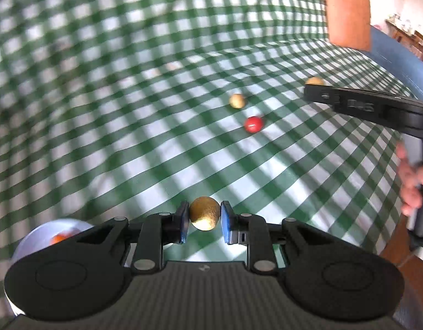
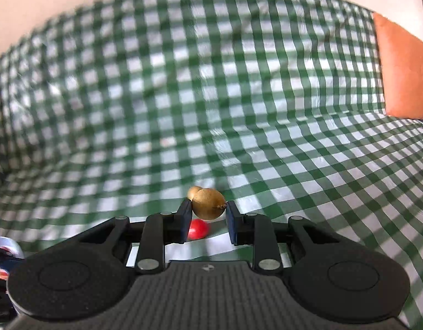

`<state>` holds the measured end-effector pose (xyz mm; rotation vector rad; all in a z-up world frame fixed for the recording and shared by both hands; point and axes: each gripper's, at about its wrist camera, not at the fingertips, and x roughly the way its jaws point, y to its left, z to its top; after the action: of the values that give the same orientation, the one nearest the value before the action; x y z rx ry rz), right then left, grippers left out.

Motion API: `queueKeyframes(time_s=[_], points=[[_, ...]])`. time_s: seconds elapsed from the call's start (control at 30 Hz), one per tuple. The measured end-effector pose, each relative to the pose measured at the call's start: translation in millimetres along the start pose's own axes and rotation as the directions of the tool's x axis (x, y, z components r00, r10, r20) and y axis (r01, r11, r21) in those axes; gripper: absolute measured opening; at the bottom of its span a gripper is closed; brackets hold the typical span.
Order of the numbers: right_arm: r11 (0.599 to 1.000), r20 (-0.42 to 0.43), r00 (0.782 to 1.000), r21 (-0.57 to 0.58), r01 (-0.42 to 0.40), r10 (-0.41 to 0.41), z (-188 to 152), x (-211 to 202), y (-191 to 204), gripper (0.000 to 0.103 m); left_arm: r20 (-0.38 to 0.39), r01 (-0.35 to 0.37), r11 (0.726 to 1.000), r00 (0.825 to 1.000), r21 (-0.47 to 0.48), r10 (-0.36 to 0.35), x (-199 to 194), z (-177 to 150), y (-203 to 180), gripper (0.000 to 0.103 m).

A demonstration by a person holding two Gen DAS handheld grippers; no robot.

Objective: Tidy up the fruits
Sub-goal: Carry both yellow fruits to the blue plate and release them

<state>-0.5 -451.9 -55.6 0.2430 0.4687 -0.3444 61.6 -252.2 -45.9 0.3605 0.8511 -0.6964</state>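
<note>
We hold a golden fruit (image 1: pixel 204 213) clamped between the left fingers (image 1: pixel 184 221); the right fingers (image 2: pixel 186 220) pinch a tan fruit (image 2: pixel 208 204); both look round, light, slippery; grip across the middle.

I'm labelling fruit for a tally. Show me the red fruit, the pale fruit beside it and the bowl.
red fruit (image 1: pixel 254 124), left wrist view, middle of its top.
pale fruit (image 1: pixel 237 101), left wrist view, its centre.
bowl (image 1: pixel 36 233), left wrist view, pale rim.
</note>
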Motion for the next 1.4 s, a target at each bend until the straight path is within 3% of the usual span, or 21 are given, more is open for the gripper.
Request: queueKeyframes(time_s=[0.2, 0.37, 0.6, 1.03, 1.4], points=[[0.993, -0.015, 0.993, -0.016, -0.121, 0.121, -9.9, -79.3, 54.2, 0.028, -0.025, -0.053, 0.994, 0.998, -0.094, 0.051, -79.0, -39.4, 40.7, 0.027], [0.97, -0.069, 0.969, -0.046, -0.239, 0.236, -33.5, -129.6, 113.3, 0.028, -0.027, -0.1, 0.982, 0.995, -0.159, 0.097, -139.3, -78.9, 69.7, 0.027], [0.937, -0.112, 0.941, -0.108, -0.332, 0.32, -56.3, -193.5, 181.8, 0.028, -0.002, -0.137, 0.962, 0.99, -0.238, 0.14, -203.6, -128.5, 90.1, 0.027], [0.879, -0.16, 0.902, -0.21, -0.428, 0.401, -86.5, -255.3, 240.7, 0.028, 0.035, -0.128, 0.942, 0.989, -0.309, 0.146, -255.9, -187.4, 96.4, 0.027], [0.864, -0.169, 0.902, -0.264, -0.429, 0.397, -94.3, -272.5, 254.9, 0.028, 0.061, -0.104, 0.935, 0.989, -0.339, 0.132, -266.9, -199.9, 98.2, 0.027]])
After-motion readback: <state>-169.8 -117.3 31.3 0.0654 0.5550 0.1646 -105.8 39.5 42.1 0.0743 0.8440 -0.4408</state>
